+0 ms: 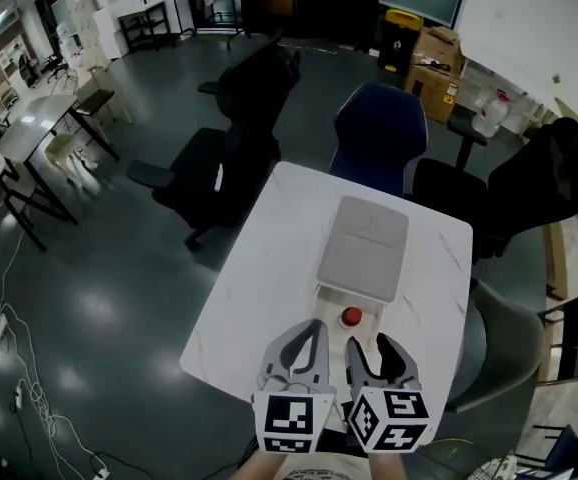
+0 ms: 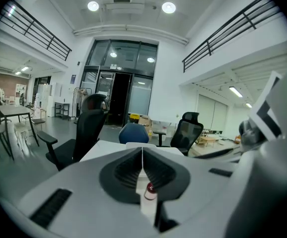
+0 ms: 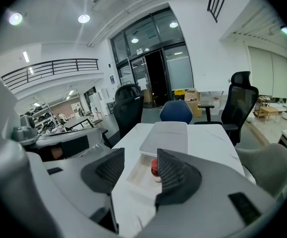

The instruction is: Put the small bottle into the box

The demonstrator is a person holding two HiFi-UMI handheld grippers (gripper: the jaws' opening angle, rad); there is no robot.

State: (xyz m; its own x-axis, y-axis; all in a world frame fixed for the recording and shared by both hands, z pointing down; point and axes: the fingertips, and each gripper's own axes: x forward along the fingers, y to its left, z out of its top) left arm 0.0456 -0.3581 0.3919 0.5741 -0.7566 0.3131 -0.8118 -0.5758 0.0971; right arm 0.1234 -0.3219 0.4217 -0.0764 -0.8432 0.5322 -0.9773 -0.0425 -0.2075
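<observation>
The small bottle [image 1: 351,316], red-capped, stands upright inside the open near end of the box [image 1: 327,306]. We see a flat white lid [image 1: 362,248] covering the rest of the box, at 12 o'clock from the bottle. The box sits on a white table [image 1: 259,288].

Left gripper [image 2: 142,151]: jaws pressed together, nothing between them. Right gripper [image 3: 139,156]: jaws apart, nothing held. We see both side by side at 6 o'clock from the bottle, near it but not touching. A blue chair [image 1: 379,133] stands at the table's 12 o'clock edge.
</observation>
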